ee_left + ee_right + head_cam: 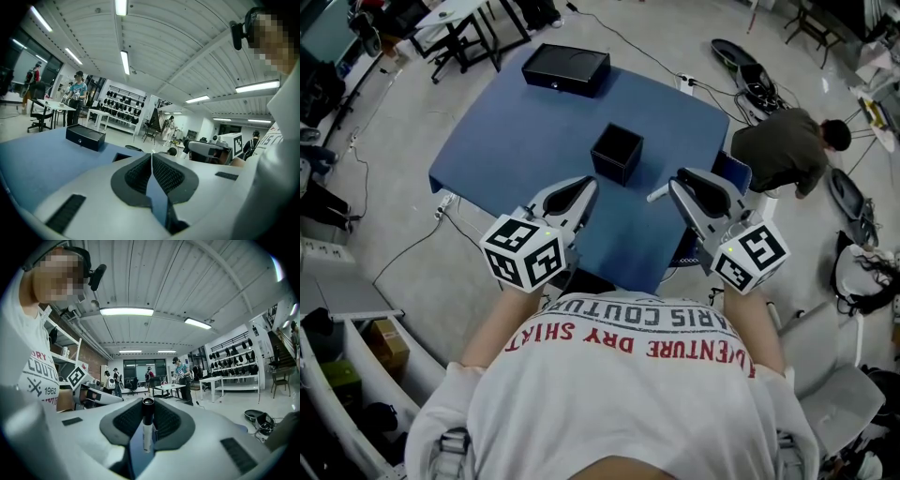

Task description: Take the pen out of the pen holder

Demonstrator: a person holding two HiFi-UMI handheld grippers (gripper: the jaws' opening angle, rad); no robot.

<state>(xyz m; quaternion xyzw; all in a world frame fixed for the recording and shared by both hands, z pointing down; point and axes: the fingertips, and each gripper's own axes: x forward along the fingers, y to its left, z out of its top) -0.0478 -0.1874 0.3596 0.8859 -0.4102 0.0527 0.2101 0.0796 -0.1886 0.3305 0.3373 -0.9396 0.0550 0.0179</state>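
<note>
The black square pen holder [616, 153] stands open-topped near the middle of the blue table [516, 141]. In the left gripper view its dark top [123, 157] peeks just beyond the jaws. My right gripper [673, 185] hovers over the table's near right part, right of the holder, shut on a white pen with a black cap [147, 423]. The pen's tip [654, 196] sticks out to the left of the jaws. My left gripper [584, 190] hangs just in front of the holder, its pads [140, 174] pressed together with nothing between them.
A flat black box [565, 68] lies at the table's far edge and also shows as a black box [85, 137] in the left gripper view. A person [783, 150] crouches on the floor right of the table, among cables and gear. Other tables and people stand farther back.
</note>
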